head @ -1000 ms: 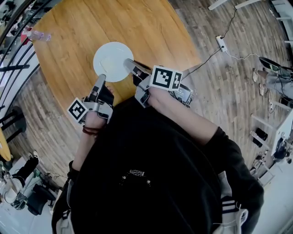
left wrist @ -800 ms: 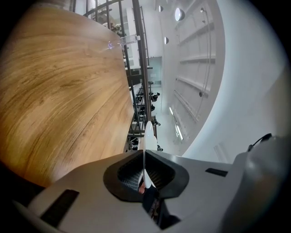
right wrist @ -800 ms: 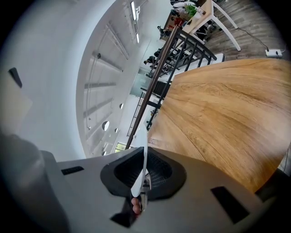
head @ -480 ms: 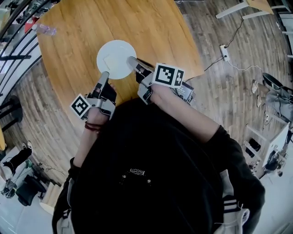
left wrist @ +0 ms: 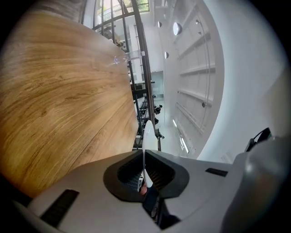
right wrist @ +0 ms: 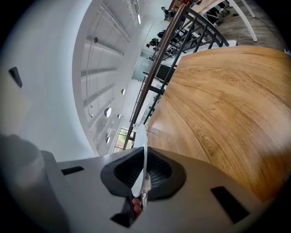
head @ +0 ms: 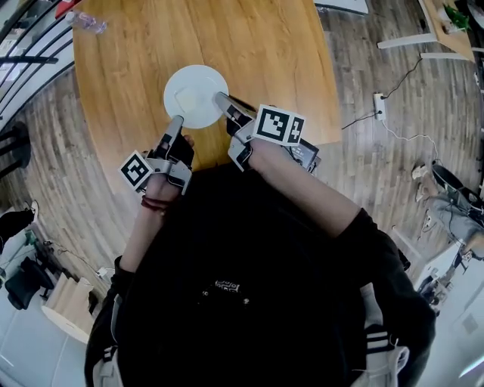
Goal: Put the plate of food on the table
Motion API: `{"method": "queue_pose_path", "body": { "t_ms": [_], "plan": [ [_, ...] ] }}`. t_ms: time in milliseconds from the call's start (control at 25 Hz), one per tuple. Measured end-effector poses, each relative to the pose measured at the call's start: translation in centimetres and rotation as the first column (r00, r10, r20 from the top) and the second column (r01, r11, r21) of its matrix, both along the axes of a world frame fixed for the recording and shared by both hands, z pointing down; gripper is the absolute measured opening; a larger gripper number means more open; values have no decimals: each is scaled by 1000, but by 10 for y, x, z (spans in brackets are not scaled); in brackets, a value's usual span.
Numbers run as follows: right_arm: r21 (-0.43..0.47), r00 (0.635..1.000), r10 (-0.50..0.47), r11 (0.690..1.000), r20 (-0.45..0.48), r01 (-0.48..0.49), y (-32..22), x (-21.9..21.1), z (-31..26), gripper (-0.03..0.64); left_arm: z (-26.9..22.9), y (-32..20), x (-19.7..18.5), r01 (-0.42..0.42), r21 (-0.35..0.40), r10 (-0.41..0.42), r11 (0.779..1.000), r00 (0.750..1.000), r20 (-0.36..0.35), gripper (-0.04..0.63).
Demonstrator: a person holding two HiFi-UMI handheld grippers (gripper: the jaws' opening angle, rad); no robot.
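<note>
A round white plate [head: 193, 94] with a faint pale piece on it hovers over the round wooden table [head: 257, 45]. My left gripper [head: 177, 122] is shut on the plate's near-left rim. My right gripper [head: 221, 99] is shut on its right rim. In the left gripper view the plate [left wrist: 148, 129] shows edge-on, pinched between the jaws of the left gripper [left wrist: 144, 169]. The right gripper view shows the same: the thin plate edge [right wrist: 142, 136] is clamped in the right gripper [right wrist: 144, 169]. How far the plate is from the tabletop cannot be told.
A clear plastic bottle [head: 85, 23] lies at the table's far left edge. A metal railing [head: 26, 53] runs left of the table. On the plank floor to the right lie a power strip [head: 380, 106] and its cable. The table's near edge is just ahead of my body.
The view has swung, so the table sits more upright in the frame. The plate and both grippers have shifted slightly up and right together. Both grips on the rim are unchanged.
</note>
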State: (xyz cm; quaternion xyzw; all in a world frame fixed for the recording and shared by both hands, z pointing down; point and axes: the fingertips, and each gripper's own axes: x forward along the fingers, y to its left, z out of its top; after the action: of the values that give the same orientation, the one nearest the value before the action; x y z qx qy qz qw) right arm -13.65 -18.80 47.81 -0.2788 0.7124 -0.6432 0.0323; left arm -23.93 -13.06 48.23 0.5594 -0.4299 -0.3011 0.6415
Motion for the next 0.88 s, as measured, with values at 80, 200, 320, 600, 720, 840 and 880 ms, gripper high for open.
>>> {"method": "queue_pose_path", "body": {
  "t_ms": [80, 200, 320, 600, 720, 840, 880],
  "plan": [
    [-3, 1000, -5, 1000, 7, 5, 4, -3, 3, 28, 2, 4, -4, 15, -2, -15, 1000, 1000, 4, 18],
    [-10, 1000, 3, 1000, 4, -3, 2, -4, 13, 28, 10, 1, -5, 13, 3, -13, 1000, 1000, 16, 18],
    [-27, 1000, 17, 999, 4, -17, -4, -4, 29, 28, 22, -4, -3, 7, -7, -7, 1000, 1000, 30, 18],
    [-11, 1000, 13, 1000, -4, -13, -4, -9, 43, 28, 35, -4, -9, 16, 48, -19, 999, 998, 64, 18],
    [-13, 1000, 12, 1000, -10, -12, -7, -18, 63, 28, 57, -4, -17, 60, 45, -62, 997, 997, 53, 18],
    [-28, 1000, 3, 1000, -12, -3, -7, -26, 81, 28, 75, -5, -26, 104, 9, -105, 994, 994, 43, 18],
    [-32, 1000, -3, 999, -13, 3, -7, -28, 85, 28, 79, -4, -28, 100, 5, -100, 995, 994, 49, 18]
  ]
}}
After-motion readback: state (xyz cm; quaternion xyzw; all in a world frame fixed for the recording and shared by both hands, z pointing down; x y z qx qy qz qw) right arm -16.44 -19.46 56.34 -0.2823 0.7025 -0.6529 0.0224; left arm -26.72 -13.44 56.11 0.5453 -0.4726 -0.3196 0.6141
